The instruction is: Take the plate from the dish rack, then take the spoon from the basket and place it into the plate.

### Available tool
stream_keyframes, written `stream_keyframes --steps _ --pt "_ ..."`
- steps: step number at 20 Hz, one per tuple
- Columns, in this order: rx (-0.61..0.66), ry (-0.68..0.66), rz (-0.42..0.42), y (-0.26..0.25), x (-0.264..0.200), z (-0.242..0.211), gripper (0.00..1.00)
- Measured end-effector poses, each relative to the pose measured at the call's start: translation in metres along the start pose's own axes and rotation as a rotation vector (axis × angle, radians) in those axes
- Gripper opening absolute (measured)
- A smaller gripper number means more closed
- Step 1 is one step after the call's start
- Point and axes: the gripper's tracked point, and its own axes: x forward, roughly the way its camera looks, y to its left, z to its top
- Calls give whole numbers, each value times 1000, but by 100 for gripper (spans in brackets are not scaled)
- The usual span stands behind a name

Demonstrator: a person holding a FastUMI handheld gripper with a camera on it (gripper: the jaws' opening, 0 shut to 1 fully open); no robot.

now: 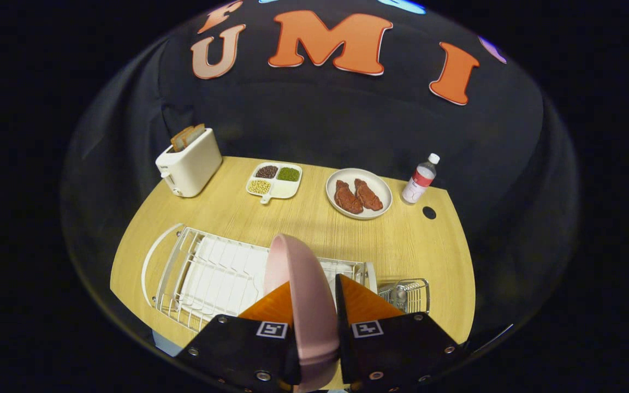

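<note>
A pink plate (298,284) stands on edge between my two fingers, and my gripper (314,295) is shut on its rim. The plate is held above the white wire dish rack (205,273), which lies on the wooden table below and to the left of the fingers. A small wire basket (410,295) sits at the rack's right end, just beyond the right finger; something metallic, likely the spoon (400,296), shows inside it, partly hidden.
Across the table stand a white toaster (189,164) with bread slices, a white divided dish (274,180) of beans, a white plate (359,194) with two pieces of meat, and a small bottle (421,179). A dark hole (429,212) marks the tabletop near the bottle.
</note>
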Motion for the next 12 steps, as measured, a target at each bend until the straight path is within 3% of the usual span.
stream_keyframes --steps 6,12 --pt "37 -101 113 14 -59 -40 29" --pt "147 -89 208 18 -70 -109 28"
